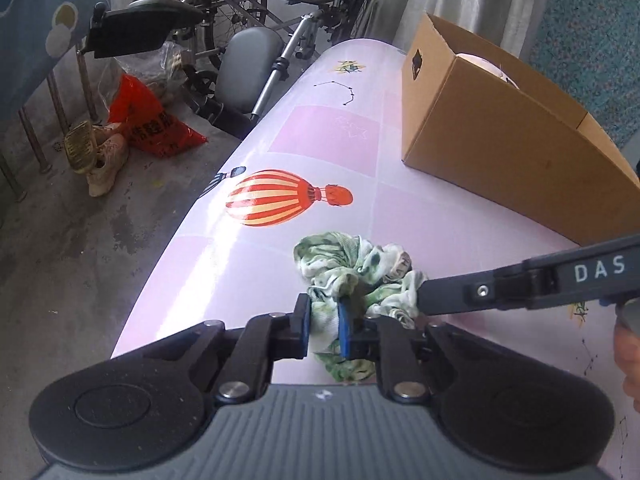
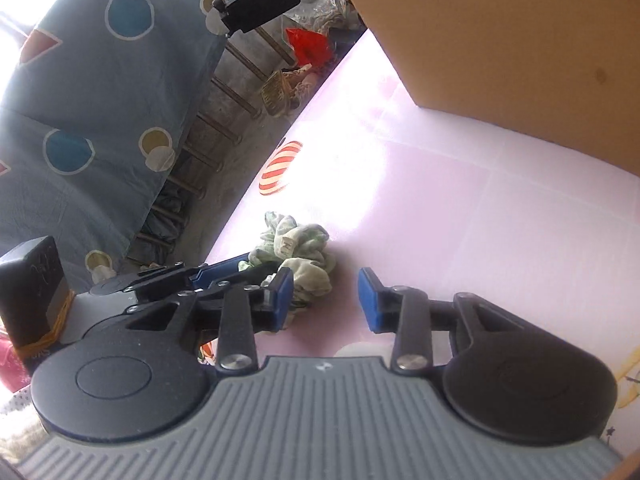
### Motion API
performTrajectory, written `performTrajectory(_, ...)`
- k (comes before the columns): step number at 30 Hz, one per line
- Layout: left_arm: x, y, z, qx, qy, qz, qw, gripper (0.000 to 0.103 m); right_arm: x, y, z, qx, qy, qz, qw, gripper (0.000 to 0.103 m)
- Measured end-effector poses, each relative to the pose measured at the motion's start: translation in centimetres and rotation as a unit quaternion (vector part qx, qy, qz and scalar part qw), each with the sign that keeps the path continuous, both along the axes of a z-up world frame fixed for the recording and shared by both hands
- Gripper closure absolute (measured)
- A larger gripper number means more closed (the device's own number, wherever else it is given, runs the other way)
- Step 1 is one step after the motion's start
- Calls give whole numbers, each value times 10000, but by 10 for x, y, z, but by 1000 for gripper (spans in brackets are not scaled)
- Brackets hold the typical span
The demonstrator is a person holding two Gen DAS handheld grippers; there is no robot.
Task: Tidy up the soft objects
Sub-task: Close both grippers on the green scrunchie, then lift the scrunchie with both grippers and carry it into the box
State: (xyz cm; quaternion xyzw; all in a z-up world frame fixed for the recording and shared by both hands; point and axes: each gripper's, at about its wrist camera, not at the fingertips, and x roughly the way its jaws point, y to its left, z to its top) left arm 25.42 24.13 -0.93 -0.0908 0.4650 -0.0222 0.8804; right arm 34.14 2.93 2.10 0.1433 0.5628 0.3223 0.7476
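Left gripper (image 1: 324, 330) is clamped narrow on a crumpled green-and-white cloth (image 1: 356, 276) lying near the table (image 1: 460, 220) edge, close to the balloon print (image 1: 280, 198). Right gripper (image 2: 326, 300) has jaws apart, nothing pinched; its left pad seems to brush the cloth, hard to tell. Cardboard box (image 1: 500, 136) stands well behind.

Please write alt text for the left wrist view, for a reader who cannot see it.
The left gripper pinches a crumpled green-and-white cloth on a pink table, while the right gripper reaches in from the right and touches the cloth. An open cardboard box stands behind it on the table.
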Motion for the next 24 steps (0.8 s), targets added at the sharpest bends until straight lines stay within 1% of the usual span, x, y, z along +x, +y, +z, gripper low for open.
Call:
performTrajectory(1,-2,-1,1,9,-17,-1,10000,91,0,5,-4,1,43,-13,10000,68)
performTrajectory(3,-4,-1,3,-102,-57,2,9999,91,0,14,-12,135,139,-19,9998,74)
performTrajectory(5,-7,-3,5,-176,-93,-130,9997,91,-5,18,-19,216,195,-79,9995,92)
performTrajectory(7,-10,-9,9,11,-171,-251,9995,91,-10,21,-19,158,68,-98,9998,98)
performTrajectory(9,-12,-13,13,107,-261,-352,9990,91,-15,19,-12,122,-153,-61,9998,99)
performTrajectory(12,-14,-19,29,201,-486,-502,9974,91,-16,8,2,293,-297,-98,9991,99)
performTrajectory(13,-15,-22,34,239,-561,-550,9966,91,-16,5,6,391,-294,-29,9988,99)
performTrajectory(15,-13,-28,47,271,-723,-647,9949,91,-12,-7,11,602,-225,-196,9977,98)
performTrajectory(16,-11,-31,53,227,-796,-703,9941,91,-11,-13,12,752,-159,-229,9968,95)
performTrajectory(18,-10,-37,66,168,-961,-736,9925,91,-9,-32,14,1061,-18,-499,9931,93)
performTrajectory(20,-7,-44,80,75,-1089,-824,9906,91,-8,-52,17,1350,67,-703,9883,82)
performTrajectory(21,-6,-47,86,5,-1152,-877,9895,91,-7,-61,18,1431,78,-802,9864,81)
performTrajectory(23,-2,-56,99,-74,-1264,-969,9872,91,-6,-80,22,1758,84,-970,9796,75)
performTrajectory(24,0,-60,104,-96,-1326,-1037,9857,91,-6,-88,23,1953,101,-1044,9751,74)
